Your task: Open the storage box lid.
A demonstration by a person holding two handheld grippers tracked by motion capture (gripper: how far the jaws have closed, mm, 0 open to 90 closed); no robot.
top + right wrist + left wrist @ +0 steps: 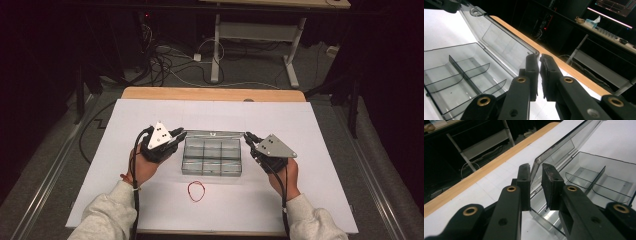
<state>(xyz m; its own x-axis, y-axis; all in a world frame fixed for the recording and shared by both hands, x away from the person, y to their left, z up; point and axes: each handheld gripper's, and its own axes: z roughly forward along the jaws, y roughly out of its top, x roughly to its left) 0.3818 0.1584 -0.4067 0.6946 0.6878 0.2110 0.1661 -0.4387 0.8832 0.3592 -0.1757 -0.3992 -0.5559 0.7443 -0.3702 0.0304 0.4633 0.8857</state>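
Observation:
A clear plastic compartment box [212, 173] lies in the middle of the white table, its lid [212, 134] raised along the far side. My left gripper [181, 134] is at the lid's left corner and my right gripper [248, 136] is at its right corner. In the left gripper view the lid [564, 147] has its corner rim between the jaws of the left gripper [536, 170], which is shut on it. In the right gripper view the right gripper [539, 58] is nearly closed on the corner of the lid [499, 40]. The box's [454, 72] compartments hold nothing.
A red rubber band [196, 191] lies on the white sheet just in front of the box. The table's wooden far edge [212, 94] runs behind the sheet. Beyond it are floor cables and another desk's legs [216, 50].

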